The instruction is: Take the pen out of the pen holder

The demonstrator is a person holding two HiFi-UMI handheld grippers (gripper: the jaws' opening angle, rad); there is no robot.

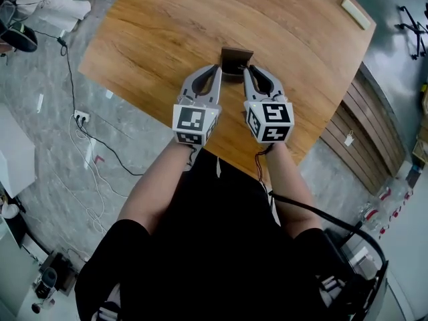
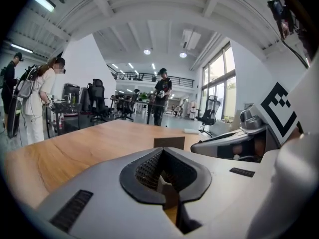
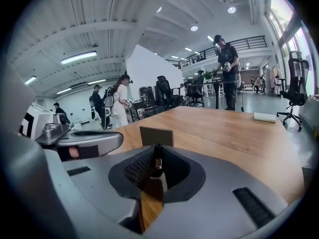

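Two grippers hover at the holder (image 1: 237, 58) on the table (image 1: 160, 25), head view: left gripper (image 1: 215, 72), right gripper (image 1: 249, 73). Left gripper view: jaws pressed together, empty, likely standing by. Right gripper view: jaws pinch what looks like the pen (image 3: 157, 156) — holder just beyond.

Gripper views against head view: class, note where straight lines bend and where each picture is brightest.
Left gripper view: ceiling beams bow, corners black, windows glare. Right gripper view: same bowing, pen between the jaws looks soft. Head view: table edges straight, light even.
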